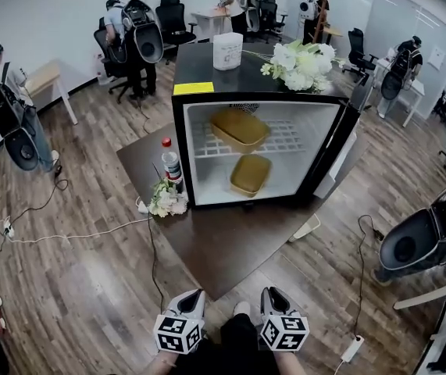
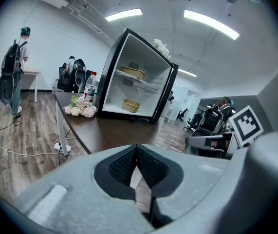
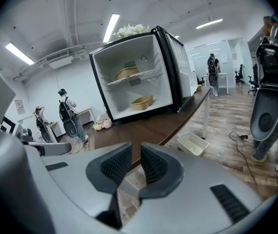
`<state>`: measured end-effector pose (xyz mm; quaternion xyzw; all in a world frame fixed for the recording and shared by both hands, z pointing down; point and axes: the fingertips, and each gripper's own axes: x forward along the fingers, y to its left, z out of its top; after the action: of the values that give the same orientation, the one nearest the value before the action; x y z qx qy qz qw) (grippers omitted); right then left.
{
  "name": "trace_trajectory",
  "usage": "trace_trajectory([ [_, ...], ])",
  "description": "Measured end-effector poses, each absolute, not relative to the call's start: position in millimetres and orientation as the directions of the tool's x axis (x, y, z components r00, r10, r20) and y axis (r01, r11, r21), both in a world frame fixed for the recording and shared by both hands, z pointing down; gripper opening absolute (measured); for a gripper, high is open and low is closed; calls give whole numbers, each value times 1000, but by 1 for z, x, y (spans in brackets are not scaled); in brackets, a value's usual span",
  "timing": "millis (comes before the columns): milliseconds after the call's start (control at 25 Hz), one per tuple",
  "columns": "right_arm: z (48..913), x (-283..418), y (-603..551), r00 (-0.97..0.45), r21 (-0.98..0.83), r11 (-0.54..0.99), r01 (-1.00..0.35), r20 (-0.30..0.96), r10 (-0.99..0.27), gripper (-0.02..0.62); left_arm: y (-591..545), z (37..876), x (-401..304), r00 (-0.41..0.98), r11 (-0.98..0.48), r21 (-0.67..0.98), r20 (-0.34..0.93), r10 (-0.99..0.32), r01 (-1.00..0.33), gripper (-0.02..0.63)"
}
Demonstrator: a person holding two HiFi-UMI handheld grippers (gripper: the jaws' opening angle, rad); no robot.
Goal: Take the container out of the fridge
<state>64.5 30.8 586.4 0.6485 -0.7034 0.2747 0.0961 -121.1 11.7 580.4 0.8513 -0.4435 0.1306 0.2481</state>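
Note:
A black mini fridge [image 1: 182, 139] stands open on a dark table [image 1: 230, 248], its white inside facing me. One yellow container [image 1: 240, 128] lies on the wire shelf, a second yellow container [image 1: 251, 174] on the fridge floor. Both also show in the left gripper view, upper [image 2: 131, 72] and lower [image 2: 130, 105], and in the right gripper view, upper [image 3: 127, 72] and lower [image 3: 142, 102]. My left gripper [image 1: 194, 295] hangs low before the table edge, its pads [image 2: 124, 165] pressed together, empty. My right gripper [image 1: 272, 294] is beside it, a narrow gap between its pads [image 3: 117, 165], nothing in it.
The fridge door [image 1: 340, 158] swings open to the right. A red-capped bottle [image 1: 171, 162] and a flower bunch [image 1: 166, 200] stand left of the fridge. White flowers [image 1: 301, 62] and a white jar [image 1: 227, 51] top it. A white tray [image 1: 307, 226], cables and people surround the table.

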Motion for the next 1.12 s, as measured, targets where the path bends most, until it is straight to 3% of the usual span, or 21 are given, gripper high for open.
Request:
trace_trajectory([
  [640,586,135,-82,-252,-274,125,-953,495,-832,60,-76,584,-48,479,-363,325,430,-765,-873,8],
  [1120,584,144,-113,-259,-289,122,-950,504,-824,77,-98,585,-42,458,-333,335,429,-779,-881,8],
])
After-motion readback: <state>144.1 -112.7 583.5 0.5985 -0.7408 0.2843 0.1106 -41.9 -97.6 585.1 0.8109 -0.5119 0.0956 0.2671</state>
